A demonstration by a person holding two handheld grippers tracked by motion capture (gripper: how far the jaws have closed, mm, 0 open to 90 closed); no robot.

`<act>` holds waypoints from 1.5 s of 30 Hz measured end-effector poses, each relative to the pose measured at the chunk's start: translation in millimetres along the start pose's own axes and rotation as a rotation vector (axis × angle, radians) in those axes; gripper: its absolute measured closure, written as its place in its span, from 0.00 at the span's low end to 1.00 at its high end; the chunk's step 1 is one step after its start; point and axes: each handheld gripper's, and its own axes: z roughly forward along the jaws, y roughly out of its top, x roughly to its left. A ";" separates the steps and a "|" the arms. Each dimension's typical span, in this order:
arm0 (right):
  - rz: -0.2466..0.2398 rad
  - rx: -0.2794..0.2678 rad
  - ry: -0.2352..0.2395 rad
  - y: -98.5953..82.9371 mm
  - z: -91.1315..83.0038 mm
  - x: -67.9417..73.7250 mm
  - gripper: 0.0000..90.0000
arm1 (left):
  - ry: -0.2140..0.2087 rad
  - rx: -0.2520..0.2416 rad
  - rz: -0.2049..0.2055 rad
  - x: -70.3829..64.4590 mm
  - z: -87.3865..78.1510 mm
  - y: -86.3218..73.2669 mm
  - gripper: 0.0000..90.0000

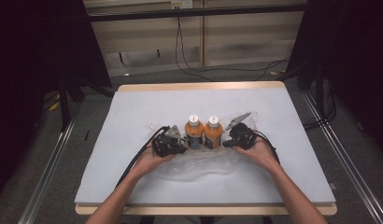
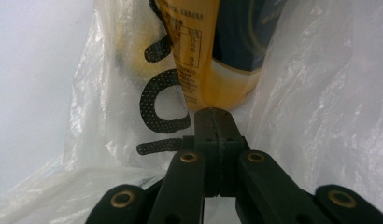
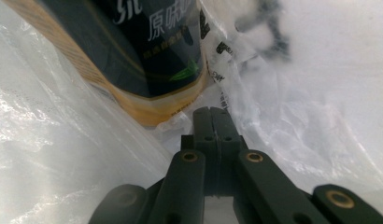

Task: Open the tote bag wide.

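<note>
Pinching the plastic bag (image 1: 199, 163) beside two bottles (image 1: 203, 132), left gripper (image 2: 216, 122) and right gripper (image 3: 213, 122) jaws clamped; next, probably lifting evenly.

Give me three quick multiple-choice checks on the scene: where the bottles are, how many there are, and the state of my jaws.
1. Where do the bottles stand?
A. Between the two grippers, on the clear plastic bag
B. At the far left corner of the table
C. On the floor

2. How many orange bottles are there?
A. One
B. Two
C. Four

3. How do the jaws of the two grippers stand?
A. Both wide open
B. Left open, right shut
C. Both closed

Answers:
1 A: the high view shows the left bottle and the right bottle side by side between the left gripper and the right gripper, on the plastic bag.
2 B: two white caps show from above.
3 C: each gripper view shows its jaws pressed together, apparently pinching the bag film, though the film between them is hard to see.
</note>
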 end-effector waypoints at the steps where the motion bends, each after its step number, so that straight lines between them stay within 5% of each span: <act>1: -0.002 0.004 -0.003 0.1 -0.2 0.6 1.00 | 0.007 0.007 0.006 -1.0 -0.2 0.7 1.00; 2: -0.013 0.006 -0.006 0.1 -0.3 1.0 1.00 | 0.011 0.029 0.032 -0.1 -1.4 1.4 1.00; 11: -0.077 0.093 -0.007 -5.3 -11.1 6.0 1.00 | 0.059 0.063 0.021 0.2 -4.6 1.9 1.00; 20: -0.080 0.112 0.034 -10.8 -16.7 10.2 1.00 | 0.012 -0.066 -0.052 9.8 -11.4 5.6 0.99; 24: -0.084 0.119 0.031 -12.9 -18.8 15.0 1.00 | 0.028 -0.012 -0.034 5.4 -3.2 4.0 1.00; 31: -0.093 0.146 0.057 -11.9 -24.0 16.5 1.00 | 0.126 0.187 0.129 -10.8 -1.4 15.9 1.00; 33: -0.102 0.143 0.051 -10.8 -23.7 17.3 1.00 | 0.112 0.203 0.129 -9.4 -3.2 15.4 1.00; 38: -0.102 0.131 0.036 -5.3 -21.0 17.3 1.00 | 0.056 0.142 0.078 -2.3 -5.6 8.9 1.00; 42: -0.079 0.093 0.000 0.9 -24.0 11.9 1.00 | 0.028 0.156 0.080 -0.8 -6.9 8.7 1.00; 45: -0.103 0.144 -0.064 0.6 -19.4 10.4 1.00 | 0.021 0.169 0.085 -0.6 -7.4 9.1 1.00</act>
